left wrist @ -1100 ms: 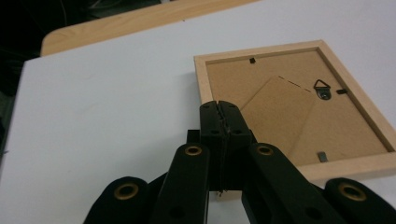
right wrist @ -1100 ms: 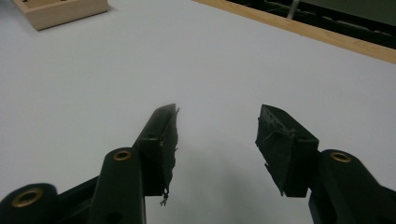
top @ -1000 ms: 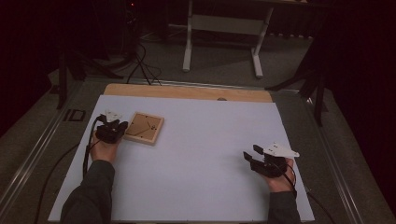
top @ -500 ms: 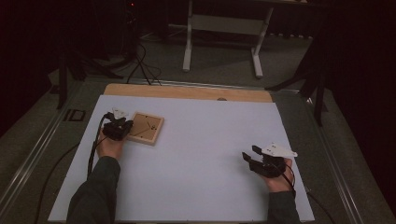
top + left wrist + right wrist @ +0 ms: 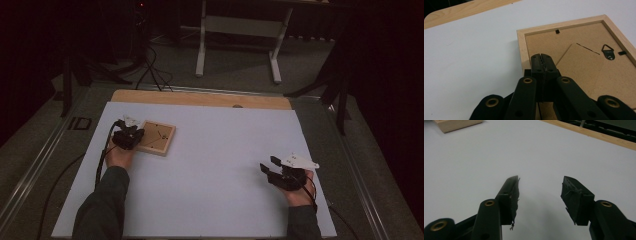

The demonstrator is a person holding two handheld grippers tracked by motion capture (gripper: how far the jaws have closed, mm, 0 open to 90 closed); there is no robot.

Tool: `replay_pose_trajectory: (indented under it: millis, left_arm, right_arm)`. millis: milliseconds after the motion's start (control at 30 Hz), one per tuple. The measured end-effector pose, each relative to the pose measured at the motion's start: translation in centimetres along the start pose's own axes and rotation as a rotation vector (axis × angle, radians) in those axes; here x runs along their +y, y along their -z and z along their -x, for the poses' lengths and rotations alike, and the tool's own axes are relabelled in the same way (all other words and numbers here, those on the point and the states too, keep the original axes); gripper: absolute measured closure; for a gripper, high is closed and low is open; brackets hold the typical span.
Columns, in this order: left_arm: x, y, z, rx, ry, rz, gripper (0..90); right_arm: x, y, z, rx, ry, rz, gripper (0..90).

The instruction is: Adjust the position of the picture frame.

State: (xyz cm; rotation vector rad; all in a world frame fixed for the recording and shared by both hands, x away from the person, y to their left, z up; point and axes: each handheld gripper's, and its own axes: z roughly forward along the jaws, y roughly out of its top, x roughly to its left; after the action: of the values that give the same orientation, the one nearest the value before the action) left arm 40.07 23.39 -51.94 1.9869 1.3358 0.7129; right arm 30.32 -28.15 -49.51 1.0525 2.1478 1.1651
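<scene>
Room: dark, walls unlit. Table [image 5: 250, 100], wooden far edge, white sheet [image 5: 220, 165] covering it. Grey floor [image 5: 240, 65]. White-legged stand [image 5: 237, 30] beyond far edge. Black cables [image 5: 150, 70] on floor.

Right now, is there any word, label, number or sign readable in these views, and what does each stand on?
"ID": large pale letters on the grey floor strip left of the table, in the high view.
The picture frame, lying back side up under the shut left gripper, bears no lettering; its hanger shows none that can be read.
The open right gripper carries no marking.
</scene>
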Motion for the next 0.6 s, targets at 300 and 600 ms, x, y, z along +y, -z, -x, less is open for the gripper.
replay_pose_trajectory:
  millis: [300,600]
  left_arm:
    - [-0.5,0.3,1.2,-0.025,0.025,0.026,90.0]
    - [-0.7,0.4,2.6,-0.057,0.033,0.048,90.0]
  right_arm:
    - [0.0,0.0,-0.1,0.008,0.009,0.000,47.2]
    - [0.0,0.0,-0.2,0.015,0.014,-0.002,47.0]
